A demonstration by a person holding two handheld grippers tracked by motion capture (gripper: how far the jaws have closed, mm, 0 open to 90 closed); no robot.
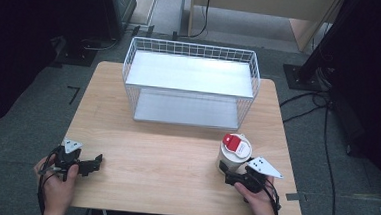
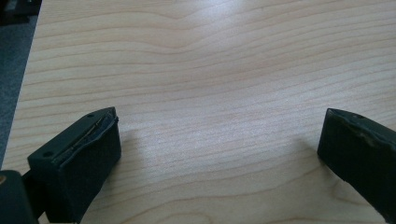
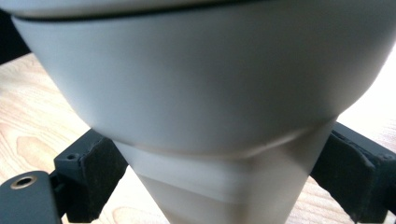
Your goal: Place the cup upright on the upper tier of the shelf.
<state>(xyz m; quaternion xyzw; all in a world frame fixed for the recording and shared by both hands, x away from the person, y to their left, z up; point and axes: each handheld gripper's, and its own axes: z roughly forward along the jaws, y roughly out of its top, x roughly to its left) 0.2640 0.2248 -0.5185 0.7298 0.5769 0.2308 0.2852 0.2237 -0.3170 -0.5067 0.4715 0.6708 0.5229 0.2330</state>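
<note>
From the high view, a white cup (image 1: 233, 154) with a red-and-white lid is seen standing near the right front of the table (image 1: 166, 146), with the right gripper (image 1: 233, 177) brought up against its base. A wire basket (image 1: 190, 82) stands well behind it, with bare wood between. The left gripper (image 1: 94, 164) is held apart, at the left front.

In the left gripper view, its jaws are spread wide over bare wood, with nothing between them.

In the right gripper view, the cup (image 3: 201, 93) is seen between the jaws, a gap showing at each side; nothing is gripped yet. The jaws should be closed evenly and low, lest the tapered cup be tipped.
</note>
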